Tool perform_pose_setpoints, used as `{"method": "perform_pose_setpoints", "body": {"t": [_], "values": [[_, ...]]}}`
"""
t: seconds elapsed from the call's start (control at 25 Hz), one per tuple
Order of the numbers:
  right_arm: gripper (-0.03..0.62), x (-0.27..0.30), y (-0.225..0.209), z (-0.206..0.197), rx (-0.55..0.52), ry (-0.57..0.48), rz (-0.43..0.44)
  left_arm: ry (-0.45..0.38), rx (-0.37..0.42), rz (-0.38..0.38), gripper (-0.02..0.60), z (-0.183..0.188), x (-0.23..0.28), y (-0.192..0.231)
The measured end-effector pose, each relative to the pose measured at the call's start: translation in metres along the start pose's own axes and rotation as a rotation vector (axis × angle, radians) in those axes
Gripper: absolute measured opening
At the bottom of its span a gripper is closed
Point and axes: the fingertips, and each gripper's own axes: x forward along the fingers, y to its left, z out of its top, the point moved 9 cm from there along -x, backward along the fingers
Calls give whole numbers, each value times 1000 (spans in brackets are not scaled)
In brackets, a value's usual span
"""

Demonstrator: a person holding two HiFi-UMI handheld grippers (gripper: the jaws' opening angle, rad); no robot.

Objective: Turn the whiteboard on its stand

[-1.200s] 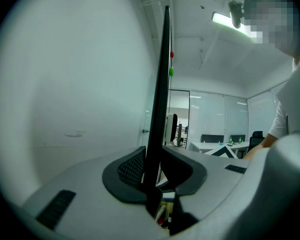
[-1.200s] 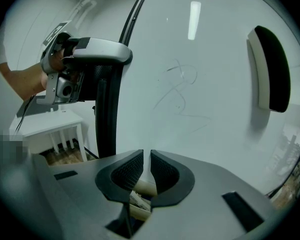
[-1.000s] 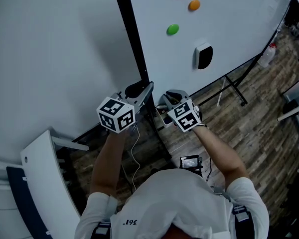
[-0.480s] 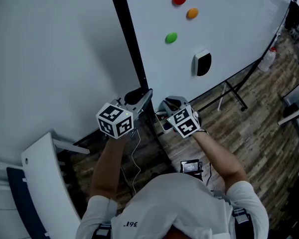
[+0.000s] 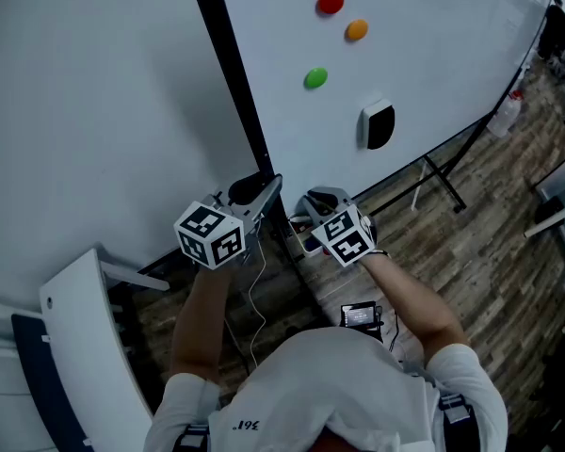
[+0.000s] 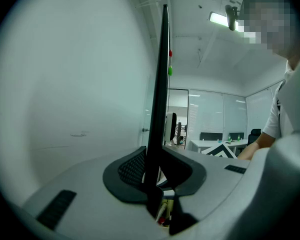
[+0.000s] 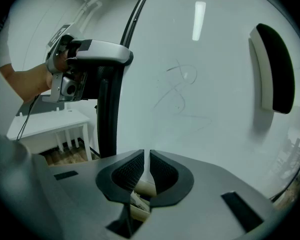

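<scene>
**A:** What is the person doing, here close to us?

**B:** Both forearms reach forward, side by side. The left gripper [image 6: 154, 169] is held level, and its jaws are clamped on the black frame edge [image 5: 228, 73] of the whiteboard [image 5: 433, 55], low on that edge. The right gripper [image 7: 147, 169] is just beside it and points a little downward. Its jaws stand almost together with nothing between them, and they face the white writing surface.

**A:** Which step is this, then?

**B:** I think the hold is already taken and the turning itself is only at its beginning. The board stands directly in front of the person, on its stand.

**A:** And what does the next move need?

**B:** In my opinion, the left grip must stay firm while the edge is swung around the pivot. The right gripper, being closed, can only push flat on the surface. The feet should stay clear of the stand.

**A:** What is farther away?

**B:** An eraser [image 5: 379, 124] sits on the board. Beyond it are a green magnet [image 5: 314, 78], an orange magnet [image 5: 356, 29] and a red magnet [image 5: 330, 1]. At the far side the stand's black legs [image 5: 443, 172] rest on the wooden floor [image 5: 471, 243].
</scene>
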Motion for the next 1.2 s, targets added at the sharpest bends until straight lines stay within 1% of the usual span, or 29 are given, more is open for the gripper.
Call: {"method": "perform_pose_setpoints", "body": {"t": [0.64, 1.04, 1.2], "values": [[55, -9, 10, 4, -3, -5, 39, 2, -9, 3, 87, 7, -12, -8], [57, -13, 12, 9, -11, 3, 25, -7, -23, 0, 92, 8, -15, -9], [57, -13, 16, 8, -13, 13, 2, -17, -21, 4, 92, 5, -18, -10]]}}
